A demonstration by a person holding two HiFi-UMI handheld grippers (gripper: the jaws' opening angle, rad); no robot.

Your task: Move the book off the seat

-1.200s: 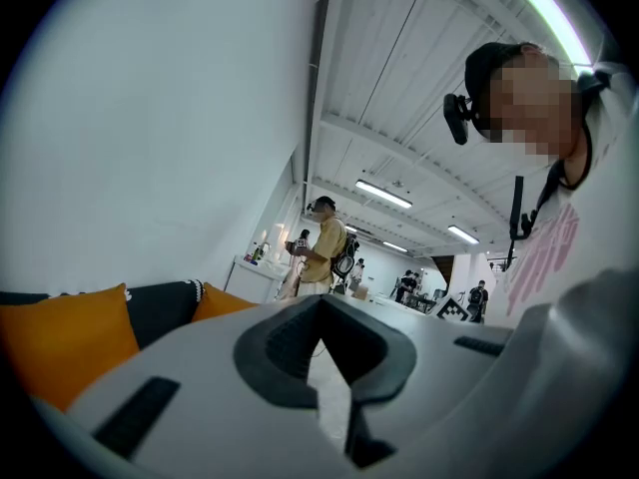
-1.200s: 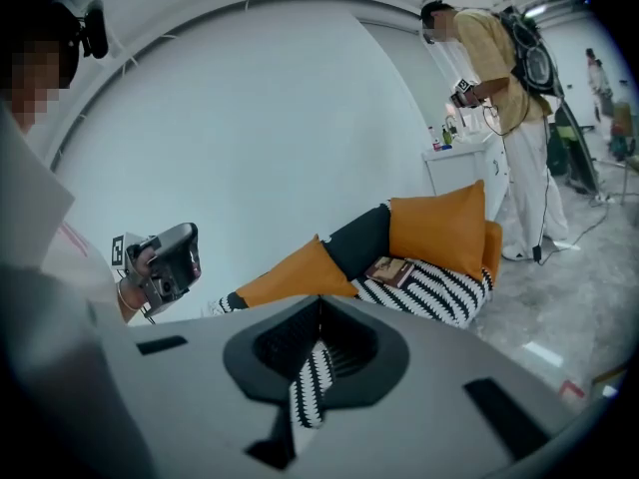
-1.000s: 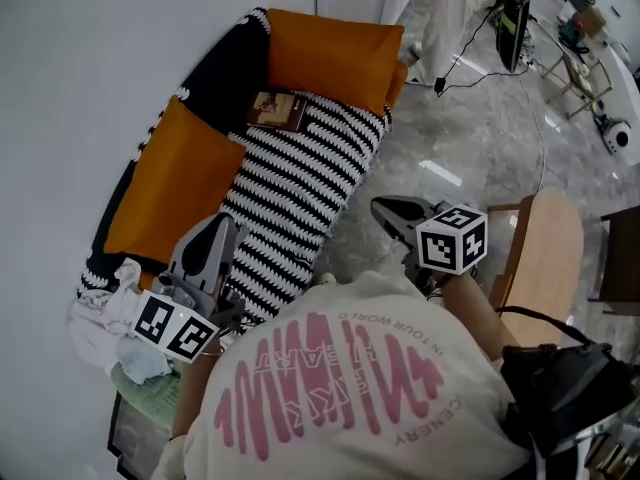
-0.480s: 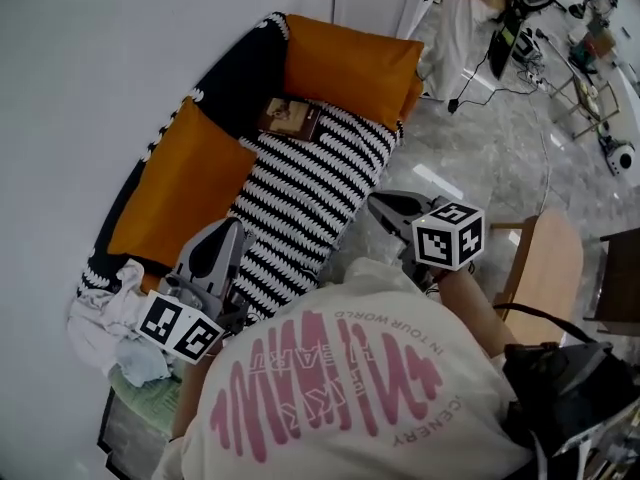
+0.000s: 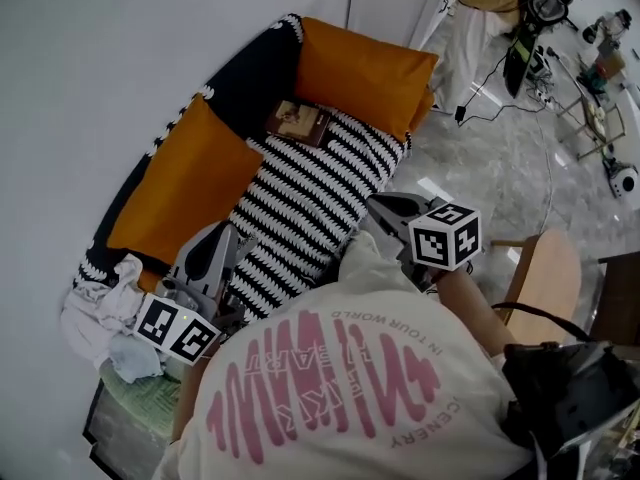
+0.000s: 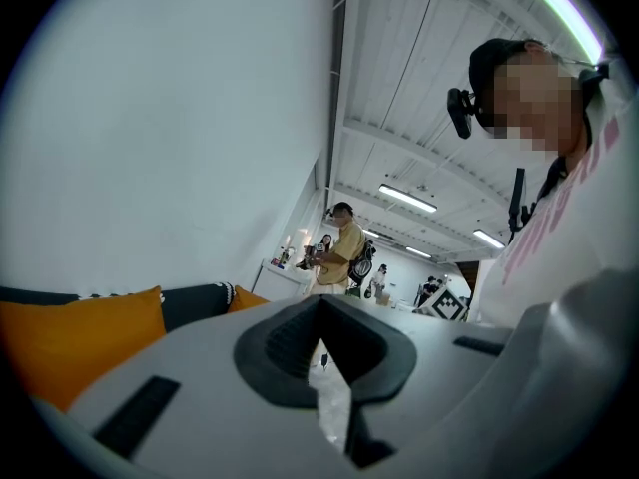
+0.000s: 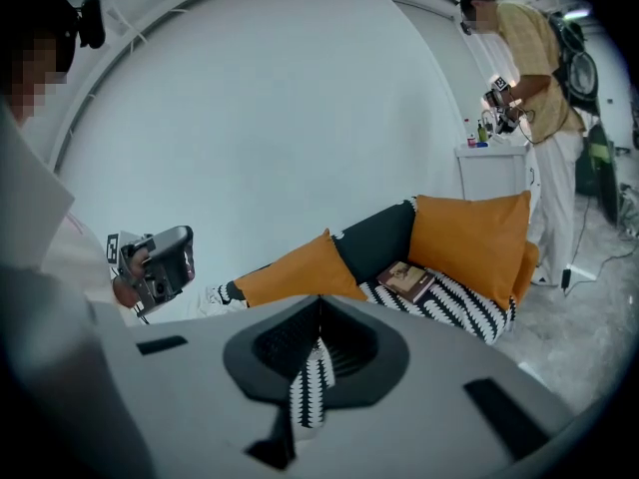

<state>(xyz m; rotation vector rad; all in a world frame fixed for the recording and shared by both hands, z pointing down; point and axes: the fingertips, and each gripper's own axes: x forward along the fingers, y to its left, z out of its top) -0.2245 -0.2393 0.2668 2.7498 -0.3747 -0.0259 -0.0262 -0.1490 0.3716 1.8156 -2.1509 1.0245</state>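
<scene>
- My right gripper (image 7: 319, 305) has its jaws pressed together with nothing between them. In the head view it (image 5: 376, 208) hangs at the front edge of the seat (image 5: 300, 203), tipped down toward the striped cover.
- My left gripper (image 6: 319, 303) is closed and empty too. It (image 5: 226, 234) is held level over the near end of the seat, just beside the near orange cushion (image 5: 185, 183).
- The book (image 5: 300, 121) lies flat at the far back corner of the seat, where the black backrest (image 5: 245, 83) meets the far orange cushion (image 5: 365, 73). It is well apart from both tools.
- As I read it, I am in the approach and nothing is gripped yet.
- Next I would carry the right gripper along the seat to the far end, spread its jaws and pinch the book's near edge. The book lies flat on soft padding, so getting a jaw under it may need a shallow angle.
</scene>
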